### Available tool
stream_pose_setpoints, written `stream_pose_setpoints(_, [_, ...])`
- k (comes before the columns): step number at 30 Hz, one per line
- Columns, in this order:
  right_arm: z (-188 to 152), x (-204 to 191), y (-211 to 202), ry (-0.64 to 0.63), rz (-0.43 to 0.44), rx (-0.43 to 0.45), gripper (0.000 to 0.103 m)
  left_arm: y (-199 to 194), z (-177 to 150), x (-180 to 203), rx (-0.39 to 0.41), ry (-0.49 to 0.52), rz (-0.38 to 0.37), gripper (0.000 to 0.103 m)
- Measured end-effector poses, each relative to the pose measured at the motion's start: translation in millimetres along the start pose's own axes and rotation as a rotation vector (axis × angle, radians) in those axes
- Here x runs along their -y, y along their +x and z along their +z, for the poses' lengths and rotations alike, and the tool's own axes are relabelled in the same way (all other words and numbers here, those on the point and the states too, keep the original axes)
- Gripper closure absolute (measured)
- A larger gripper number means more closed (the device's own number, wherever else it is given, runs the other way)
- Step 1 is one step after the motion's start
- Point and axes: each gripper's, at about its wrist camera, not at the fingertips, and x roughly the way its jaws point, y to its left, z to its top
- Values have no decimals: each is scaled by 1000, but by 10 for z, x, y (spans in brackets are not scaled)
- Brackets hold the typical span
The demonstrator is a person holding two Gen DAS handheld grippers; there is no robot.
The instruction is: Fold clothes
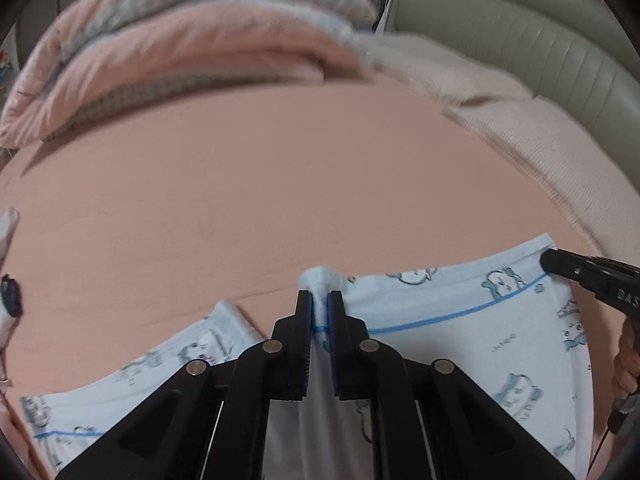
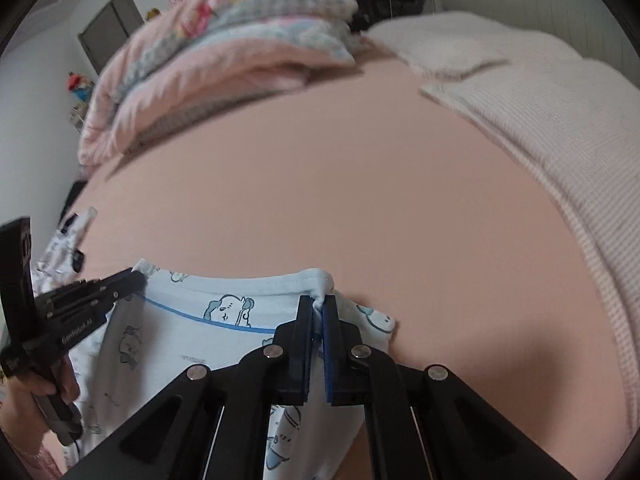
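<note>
Both hand-held grippers, left [image 1: 319, 300] and right [image 2: 319, 305], are clamped on the printed garment's [image 1: 460, 300] far hem, which runs sideways between them on the bed [image 1: 260, 192].

pink-sheeted bed [image 1: 260, 184] carries a pale blue printed garment [image 1: 460, 300] at near edge, folded quilt stack [image 1: 180, 60] at far side, pale knit blanket [image 2: 540, 128] along right.

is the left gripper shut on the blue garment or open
Shut on it: the left gripper pinches a bunched edge of the garment between its closed pads.
</note>
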Motion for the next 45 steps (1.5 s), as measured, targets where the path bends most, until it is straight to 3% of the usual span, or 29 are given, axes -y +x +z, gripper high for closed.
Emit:
stream_pose_setpoints(3, [-6,28,88,3,-6,-28,101,93,-3,41,-26,24,22,95])
stream_pose_setpoints(5, [42,41,-5,21,16,-19,94,11,28,62,-41,26,33,94])
stream_pose_setpoints(6, [79,76,-94,42,35,-1,90,-61,30,55,-34,16,40,94])
stream_pose_setpoints(8, [144,172,-323,75,46,64,62,-214,15,52,-11,3,58,91])
stream_pose_setpoints(9, [159,220,-413,89,29,78,59,-294,-1,60,1,3,69,90])
stream_pose_setpoints(12, [137,371,-512,103,-2,66,59,-481,-93,165,11,-10,5,84])
stream_pose_setpoints(14, [45,451,-414,101,-47,-18,59,-546,-198,371,-12,13,-61,84])
stream_pose_setpoints(17, [-85,467,-274,128,-28,-110,59,-577,-344,799,-53,77,-187,84])
stream_pose_setpoints(19, [-125,391,-272,108,3,-116,60,-596,-437,1026,-56,128,-196,84])
stream_pose_setpoints(21, [-203,307,-332,94,-1,-125,60,-549,-576,1173,-124,154,-170,84])
stream_pose_setpoints(25, [-567,148,-800,131,27,-95,60,-712,-865,1028,-180,47,-203,84])
stream_pose_setpoints(28, [-856,-48,-1103,117,39,-93,60,-832,-1192,1002,-281,58,-161,84])
stream_pose_setpoints(31, [-1173,-365,-1420,64,72,-104,60,-1188,-1407,864,-255,43,-145,84])
stream_pose_setpoints(34, [-1529,-727,-1618,-30,64,-128,59,-1566,-1594,547,-221,-24,-27,84])
stream_pose_setpoints(36, [-1787,-866,-1657,-60,18,-148,59,-1725,-1787,360,-245,-11,60,84])
stream_pose_setpoints(41, [-2184,-995,-1731,-107,-46,-173,59,-1930,-2159,270,-260,54,25,84])
stream_pose_setpoints(45, [-2337,-1160,-1786,-196,-89,-164,59,-1896,-2272,326,-249,104,59,84])
